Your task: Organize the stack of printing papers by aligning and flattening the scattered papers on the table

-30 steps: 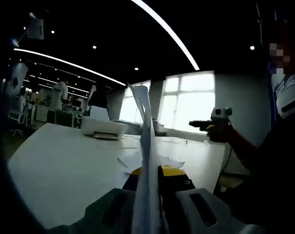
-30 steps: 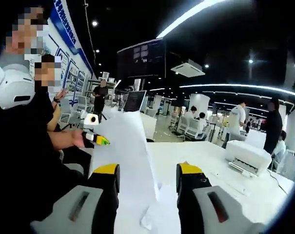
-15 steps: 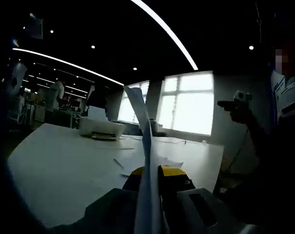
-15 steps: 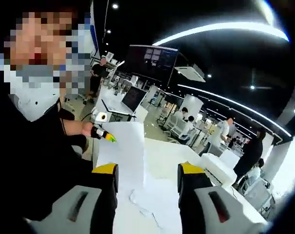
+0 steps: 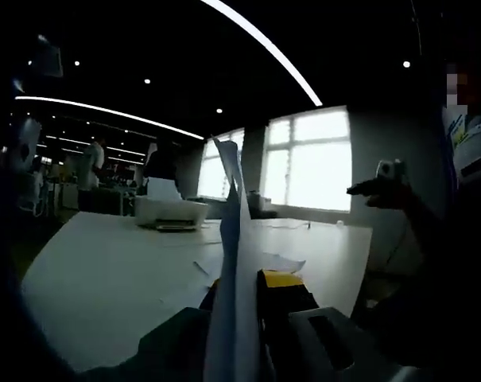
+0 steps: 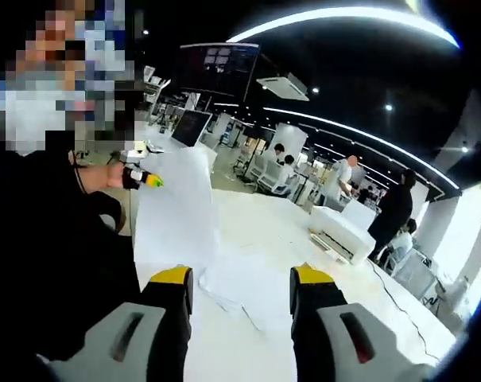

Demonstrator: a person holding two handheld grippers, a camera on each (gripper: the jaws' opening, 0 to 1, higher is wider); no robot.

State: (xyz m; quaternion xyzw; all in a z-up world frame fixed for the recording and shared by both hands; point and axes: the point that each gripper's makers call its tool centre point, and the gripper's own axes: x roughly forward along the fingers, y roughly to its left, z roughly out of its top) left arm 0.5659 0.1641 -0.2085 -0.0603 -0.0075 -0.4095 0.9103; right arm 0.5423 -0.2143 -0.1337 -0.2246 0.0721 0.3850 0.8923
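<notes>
My left gripper (image 5: 242,285) is shut on a white sheet of paper (image 5: 228,263), which stands edge-on and rises above the jaws. From the right gripper view that same left gripper (image 6: 141,177) shows at the left, holding the sheet (image 6: 175,215) up over the table. Several loose papers (image 6: 242,280) lie crumpled and scattered on the white table (image 6: 264,231), just ahead of my right gripper (image 6: 242,288), which is open with nothing between its jaws. In the left gripper view the right gripper (image 5: 381,181) hangs in the air to the right, apart from the sheet.
A white printer (image 6: 342,231) stands on the far side of the table, also visible as the printer (image 5: 170,211) in the left gripper view. More loose paper (image 5: 281,261) lies beyond the left jaws. A person's dark sleeve (image 6: 49,263) is at the left. People (image 6: 393,213) stand behind the table.
The right gripper view has swung down toward the table, bringing the scattered papers closer. The left gripper still holds the upright sheet. The right gripper sits slightly lower in the left gripper view.
</notes>
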